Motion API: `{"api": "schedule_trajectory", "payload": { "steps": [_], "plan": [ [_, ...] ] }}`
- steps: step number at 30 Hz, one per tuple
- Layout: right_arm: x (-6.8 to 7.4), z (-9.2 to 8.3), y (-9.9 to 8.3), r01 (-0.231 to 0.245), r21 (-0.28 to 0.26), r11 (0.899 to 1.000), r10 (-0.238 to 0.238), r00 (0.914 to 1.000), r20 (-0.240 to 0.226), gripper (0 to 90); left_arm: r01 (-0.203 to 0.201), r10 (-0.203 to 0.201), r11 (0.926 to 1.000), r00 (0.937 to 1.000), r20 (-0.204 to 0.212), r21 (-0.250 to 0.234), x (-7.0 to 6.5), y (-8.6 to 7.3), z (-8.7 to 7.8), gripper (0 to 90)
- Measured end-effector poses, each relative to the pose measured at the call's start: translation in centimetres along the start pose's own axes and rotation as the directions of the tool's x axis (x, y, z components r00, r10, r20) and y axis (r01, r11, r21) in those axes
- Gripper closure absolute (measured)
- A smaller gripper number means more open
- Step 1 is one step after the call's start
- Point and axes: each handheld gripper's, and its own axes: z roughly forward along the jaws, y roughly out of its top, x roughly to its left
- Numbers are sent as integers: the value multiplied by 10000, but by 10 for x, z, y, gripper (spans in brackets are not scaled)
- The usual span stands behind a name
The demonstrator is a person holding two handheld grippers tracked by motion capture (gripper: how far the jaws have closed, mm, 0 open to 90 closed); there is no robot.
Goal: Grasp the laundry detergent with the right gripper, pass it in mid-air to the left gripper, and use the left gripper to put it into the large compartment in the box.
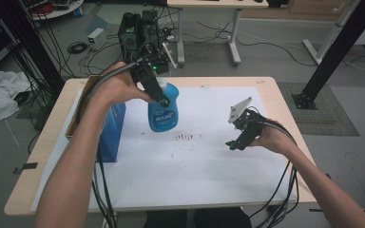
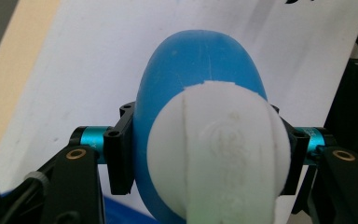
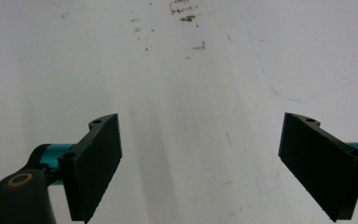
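Blue bottle (image 1: 163,111) with white cap (image 2: 219,154): you hold it clear of the table, over the far-left part of the white sheet (image 1: 204,166), near the blue box (image 1: 110,130) at the sheet's left edge. Its long axis runs roughly vertical, cap end up under your hand, body hanging below. Your left gripper (image 1: 158,92) pinches the bottle at its upper end; in the left gripper view the two black jaws press against the blue shoulders on either side of the cap. Your right gripper (image 1: 236,142) hovers low over the sheet, well apart from the bottle and to its right, jaws spread with nothing between them. A patch of brown specks (image 1: 184,137) lies on the sheet between the two grippers, below the bottle; whether it is a stain or crumbs cannot be told. The left hand is thus the nearer, already carrying the bottle.
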Motion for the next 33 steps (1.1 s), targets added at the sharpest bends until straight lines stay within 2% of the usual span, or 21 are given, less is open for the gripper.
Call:
{"api": "schedule_trajectory", "payload": {
  "steps": [1,2,4,5,6,7,8,11,14,17,21,25,28,30,33],
  "plan": [
    [1,-1,-1,-187,140,9997,188,9998,-29,125,262,-262,9996,9996,-47,-103,3,-2,-5,381],
    [0,-1,-2,-73,157,9999,72,9999,71,125,212,-212,9998,9997,-115,5,7,-5,-14,382],
    [0,-2,-4,-195,238,9995,191,9997,153,125,555,-557,9983,9984,-106,-159,13,-10,-23,382],
    [-3,-1,-5,236,-13,9997,-236,9996,157,125,645,-647,9978,9978,-115,-121,19,-14,-32,382],
    [-3,-2,-6,220,119,9997,-222,9995,223,125,917,-922,9955,9956,-181,-228,21,-17,-37,382],
    [-3,-3,-6,189,128,9997,-192,9996,218,125,925,-927,9957,9952,-303,-67,24,-20,-44,382],
    [-3,-3,-8,173,172,9997,-177,9996,204,125,1210,-1217,9924,9918,-385,-214,26,-24,-49,382],
    [-4,-3,-11,103,308,9995,-109,9998,195,125,1538,-1539,9881,9857,-690,-78,34,-34,-67,382],
    [-6,-2,-13,155,327,9993,-165,9994,307,125,2012,-2024,9793,9753,-885,-230,38,-45,-82,382],
    [-6,-3,-14,42,353,9994,-50,9997,220,125,2329,-2347,9721,9667,-1025,-298,42,-56,-93,382],
    [-5,-3,-14,89,411,9991,-97,9998,191,125,2863,-2886,9574,9497,-1212,-365,48,-73,-104,382],
    [-5,-3,-16,73,486,9988,-84,9997,232,125,3222,-3260,9453,9361,-1322,-499,52,-89,-111,382],
    [-5,-3,-17,2,590,9983,-15,9997,231,125,3541,-3594,9331,9222,-1430,-620,54,-99,-115,382],
    [-4,-2,-18,43,705,9975,-57,9998,194,125,3616,-3670,9302,9177,-1521,-629,56,-105,-117,382],
    [-3,-1,-19,21,749,9972,-40,9997,252,125,3796,-3855,9227,9079,-1649,-669,58,-114,-118,382]
  ]
}}
